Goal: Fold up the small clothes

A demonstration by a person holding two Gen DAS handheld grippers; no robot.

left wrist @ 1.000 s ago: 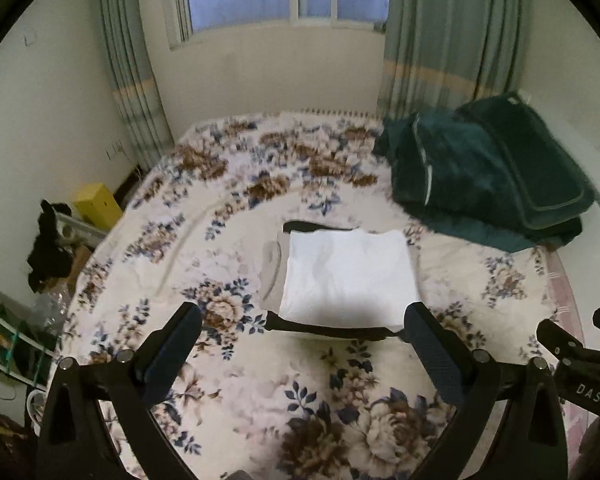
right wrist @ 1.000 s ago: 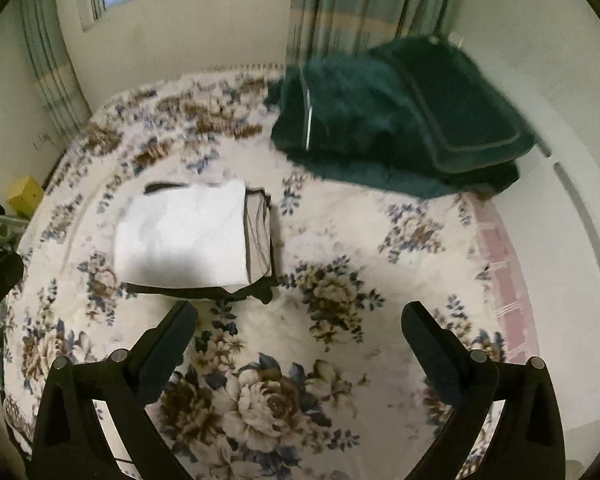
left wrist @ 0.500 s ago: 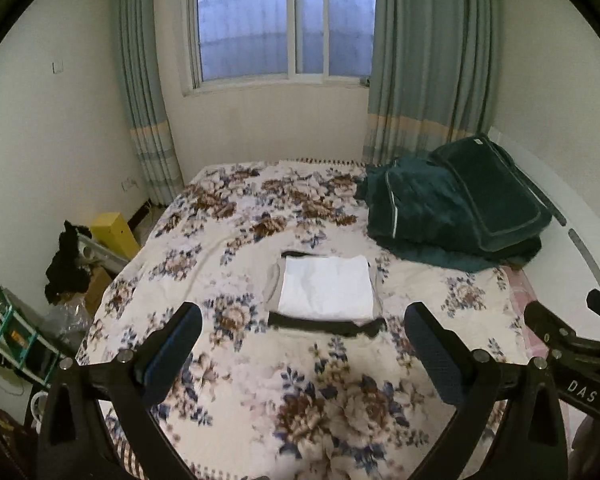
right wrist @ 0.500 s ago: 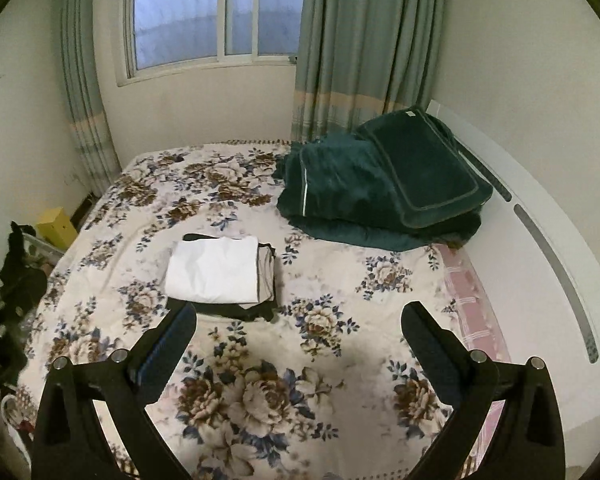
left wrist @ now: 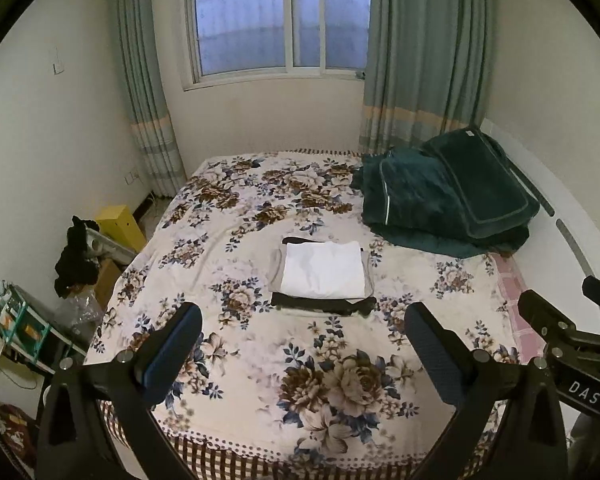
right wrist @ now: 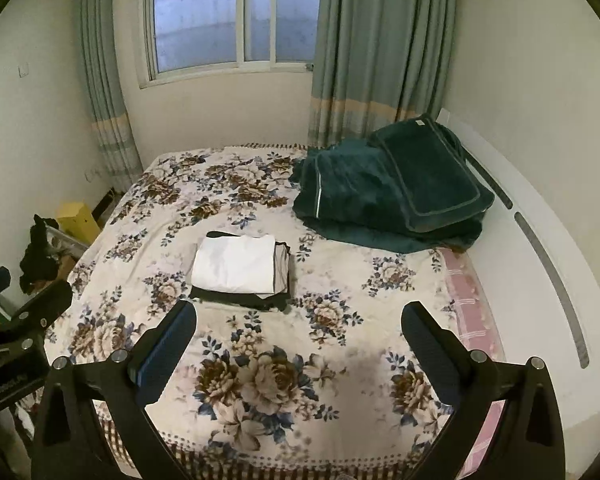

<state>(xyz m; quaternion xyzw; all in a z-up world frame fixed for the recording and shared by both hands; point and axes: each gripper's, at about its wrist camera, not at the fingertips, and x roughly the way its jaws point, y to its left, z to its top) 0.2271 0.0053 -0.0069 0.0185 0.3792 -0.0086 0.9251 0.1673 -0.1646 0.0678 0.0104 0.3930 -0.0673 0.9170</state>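
A stack of folded small clothes [left wrist: 322, 274], white on top with grey and black pieces under it, lies in the middle of the floral bed [left wrist: 240, 380]. It also shows in the right wrist view [right wrist: 240, 270]. My left gripper [left wrist: 304, 340] is open and empty, held back above the bed's near end, well short of the stack. My right gripper [right wrist: 298, 338] is open and empty, likewise back from the stack. The right gripper's body shows at the right edge of the left wrist view [left wrist: 572, 348].
A dark green blanket and pillow pile [left wrist: 444, 196] lies at the bed's far right by the white headboard [right wrist: 540, 240]. A yellow box [left wrist: 120, 226], black cloth [left wrist: 76, 260] and shelf clutter [left wrist: 16, 320] stand left of the bed. Window and curtains behind.
Both grippers have pulled back and up from the folded stack, so the whole bed and window now show. Both stayed open and empty.
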